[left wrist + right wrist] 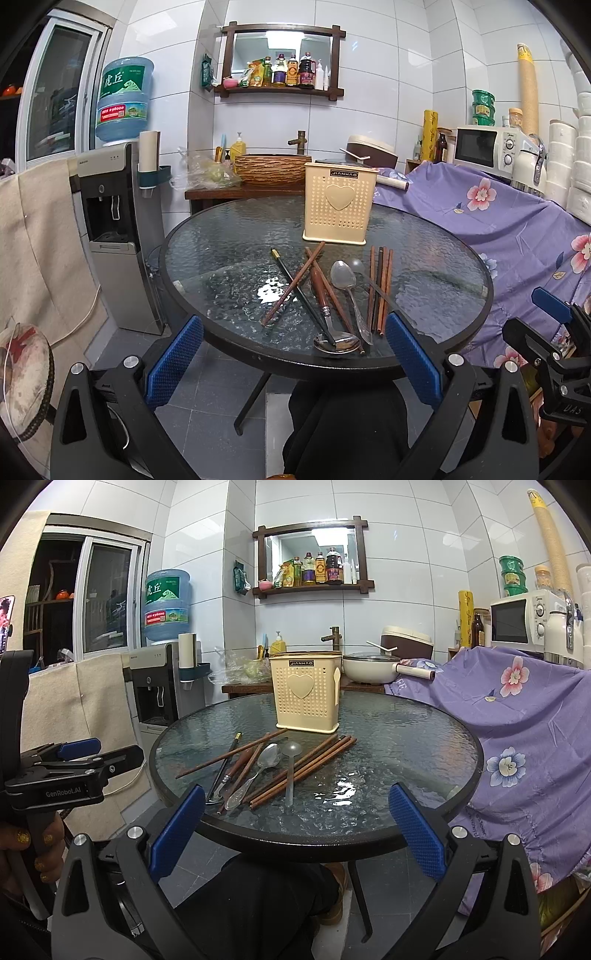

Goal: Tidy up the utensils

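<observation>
**Utensils loose on a round glass table, holder standing behind them**

Left wrist view. The utensils lie in a loose heap on the near half of a round table with a rippled glass top and a dark rim. The heap holds crossed brown chopsticks, a black chopstick, a wooden-handled ladle at the near edge, a metal spoon and a straight bundle of chopsticks to the right. A cream perforated holder with a heart on its front stands upright behind them, apart from the heap. The left gripper hangs before the near rim, its blue pads wide apart and holding nothing. The right gripper shows at the right edge; whether its fingers are apart cannot be told here. Behind the table are a white tiled wall, a water dispenser, a wooden basin with a tap, and a purple flowered cloth draped at the right.

Right wrist view. The right gripper hangs before the near rim, pads wide apart and empty. A clear plastic spoon lies beside the metal spoon. A microwave stands at the right, a shelf of bottles on the wall.
</observation>
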`<state>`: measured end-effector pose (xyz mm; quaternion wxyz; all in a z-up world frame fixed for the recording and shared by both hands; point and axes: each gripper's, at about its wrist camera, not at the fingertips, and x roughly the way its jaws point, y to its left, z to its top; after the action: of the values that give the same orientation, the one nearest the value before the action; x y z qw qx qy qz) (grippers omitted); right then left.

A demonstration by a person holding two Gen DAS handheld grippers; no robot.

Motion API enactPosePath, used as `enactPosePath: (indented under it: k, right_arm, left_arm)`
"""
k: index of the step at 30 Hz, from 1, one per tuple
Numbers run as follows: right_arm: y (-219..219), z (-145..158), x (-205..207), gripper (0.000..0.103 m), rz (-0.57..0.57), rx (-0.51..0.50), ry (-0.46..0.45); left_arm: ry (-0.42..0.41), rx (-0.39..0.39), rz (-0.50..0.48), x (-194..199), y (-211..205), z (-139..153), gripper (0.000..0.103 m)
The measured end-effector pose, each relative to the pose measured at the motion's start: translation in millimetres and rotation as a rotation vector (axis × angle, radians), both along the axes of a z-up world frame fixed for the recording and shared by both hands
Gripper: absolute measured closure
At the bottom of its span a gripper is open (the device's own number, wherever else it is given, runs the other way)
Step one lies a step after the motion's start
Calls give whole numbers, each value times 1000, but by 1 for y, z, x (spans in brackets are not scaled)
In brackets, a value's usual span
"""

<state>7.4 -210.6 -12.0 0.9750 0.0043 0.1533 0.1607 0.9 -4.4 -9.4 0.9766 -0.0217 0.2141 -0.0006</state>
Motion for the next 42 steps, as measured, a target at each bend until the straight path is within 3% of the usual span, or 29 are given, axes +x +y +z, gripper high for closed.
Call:
enactPosePath:
  k: [13,27,32,38,42]
  right_arm:
    - [0,-2,7,5,2,-13,17]
    - [-14,-5,73,5,23,-4,184]
    - [-16,-13,109,5,47,-21,285]
    - [-15,-16,142,6,12,-80,310]
    - [-10,-19,167,16,37,-73,360]
  left_arm:
    - [40,-16,-14,9,-2,-2,6]
    - [91,22,-92,50,9,-8,7]
    - [135,22,-123,78,14,-10,16]
    - [234,-21,-137,120,31,-17,30]
    - [260,-39,-152,142,37,-17,39]
